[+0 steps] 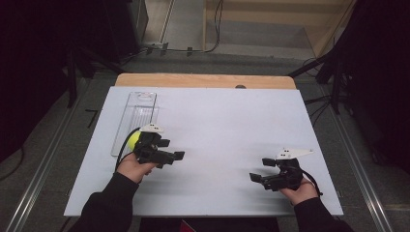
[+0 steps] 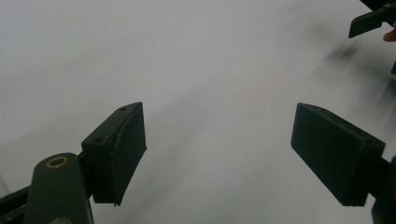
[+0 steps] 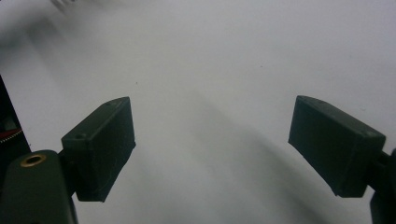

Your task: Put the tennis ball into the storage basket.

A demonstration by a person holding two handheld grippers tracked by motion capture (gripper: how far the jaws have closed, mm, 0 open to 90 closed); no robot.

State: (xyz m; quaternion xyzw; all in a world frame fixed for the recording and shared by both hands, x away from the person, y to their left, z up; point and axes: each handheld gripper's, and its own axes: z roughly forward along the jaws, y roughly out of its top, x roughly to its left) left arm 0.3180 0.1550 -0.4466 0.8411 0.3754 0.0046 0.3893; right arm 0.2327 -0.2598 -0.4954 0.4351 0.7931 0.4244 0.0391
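Both sets of jaws wide apart, nothing between. Your left gripper (image 1: 173, 155) near yellow ball (image 1: 134, 139) by clear tray (image 1: 138, 104); turn toward ball, centre jaws before closing. Right gripper (image 1: 261, 169) idle.

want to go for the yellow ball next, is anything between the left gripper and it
Nothing visible lies between them: the yellow ball sits right behind the left gripper, at the near end of the clear tray. But the open jaws point away from it, toward the right gripper.
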